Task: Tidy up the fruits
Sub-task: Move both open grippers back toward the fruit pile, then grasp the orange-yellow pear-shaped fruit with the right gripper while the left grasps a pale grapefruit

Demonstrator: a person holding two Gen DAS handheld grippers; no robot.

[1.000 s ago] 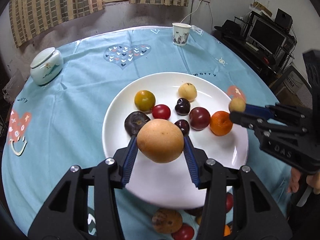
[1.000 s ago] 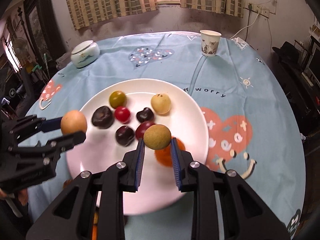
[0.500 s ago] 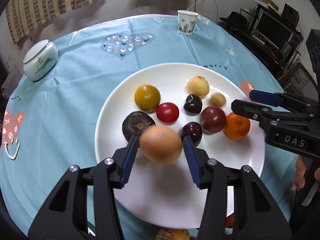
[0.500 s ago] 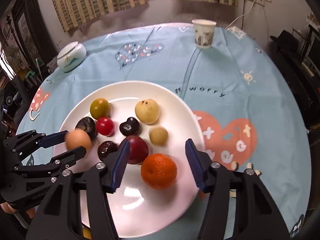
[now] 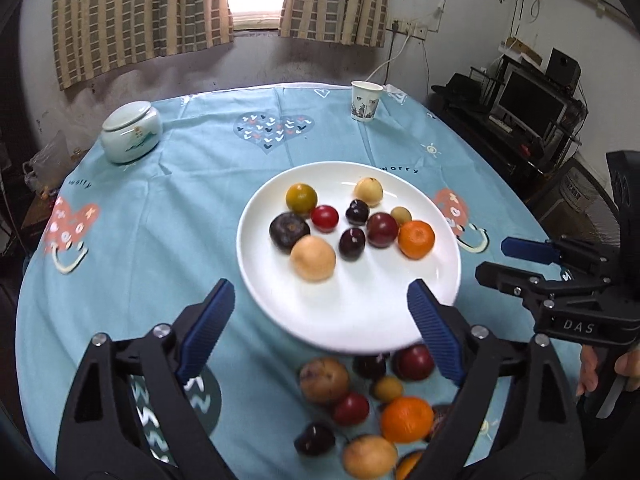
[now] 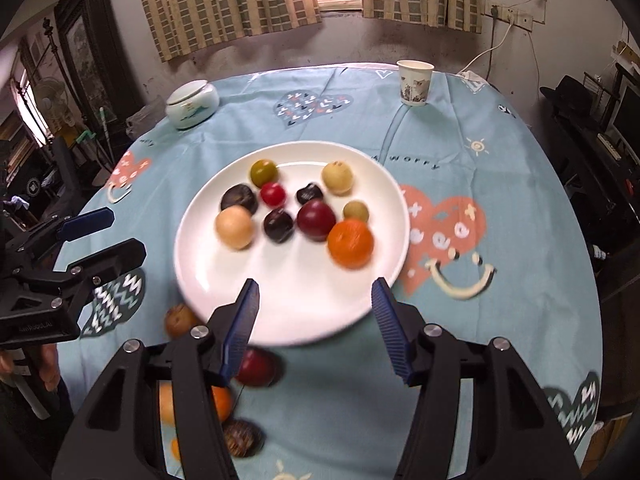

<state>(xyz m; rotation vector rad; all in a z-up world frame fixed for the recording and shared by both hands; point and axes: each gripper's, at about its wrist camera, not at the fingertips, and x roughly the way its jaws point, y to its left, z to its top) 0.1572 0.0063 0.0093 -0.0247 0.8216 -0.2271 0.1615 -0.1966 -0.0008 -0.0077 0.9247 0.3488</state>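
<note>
A white plate [image 5: 360, 320] [image 6: 304, 312] on the blue tablecloth holds several fruits. Among them are a tan round fruit [image 5: 312, 258] [image 6: 235, 227], an orange [image 5: 416, 239] [image 6: 351, 243], dark plums [image 5: 352, 243] and a small yellow-green fruit [image 5: 401, 215] [image 6: 355, 211]. My left gripper [image 5: 320, 312] is open and empty, above the plate's near rim. My right gripper [image 6: 316, 312] is open and empty, also above the near rim; it shows at the right of the left wrist view [image 5: 516, 258]. Several loose fruits [image 5: 372, 408] [image 6: 256, 366] lie on the cloth in front of the plate.
A white lidded jar [image 5: 131, 133] [image 6: 192, 104] stands at the far left of the round table. A paper cup [image 5: 365, 101] [image 6: 414, 82] stands at the far edge. A desk with a monitor [image 5: 532, 104] is off to the right.
My left gripper opened and left the tan fruit on the plate. My right gripper opened and left the small yellow-green fruit there. Both grippers drew back toward the near rim.
</note>
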